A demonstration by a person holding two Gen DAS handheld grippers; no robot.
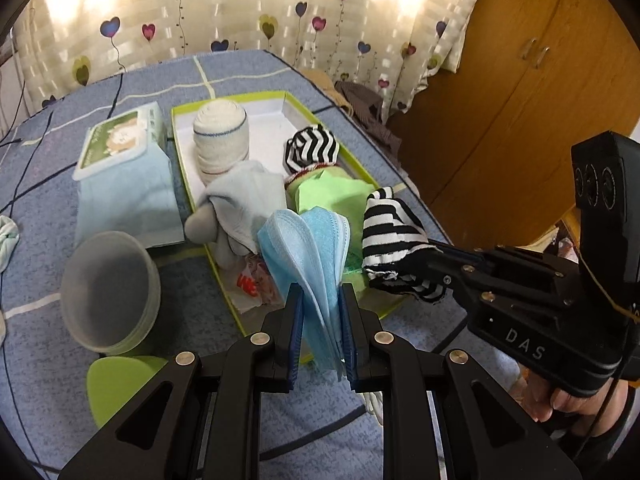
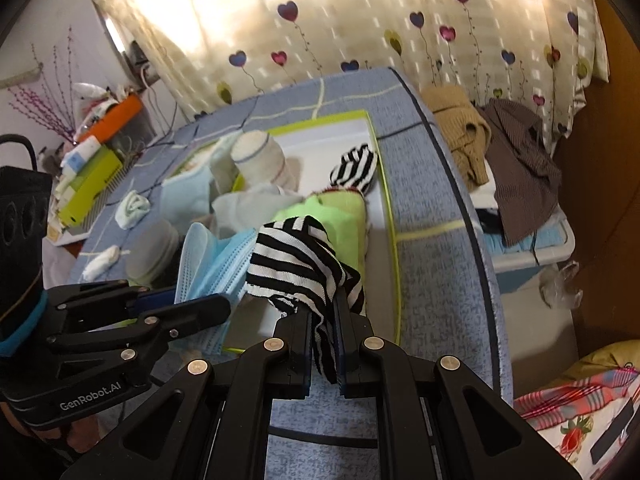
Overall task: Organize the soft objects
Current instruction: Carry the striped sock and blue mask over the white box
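The left tool [image 1: 318, 320] is clenched on a fanned stack of blue masks [image 1: 308, 248], and the right tool [image 2: 324, 332] on a striped sock [image 2: 300, 260]. Both hang over the green box's [image 1: 188, 184] near end, probably for dropping in beside its twin.

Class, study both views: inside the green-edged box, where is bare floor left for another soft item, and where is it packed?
Bare white floor of the box lies at the far end, between the rolled cream sock and the striped sock roll. The near half is crowded with the green cloth and grey sock.
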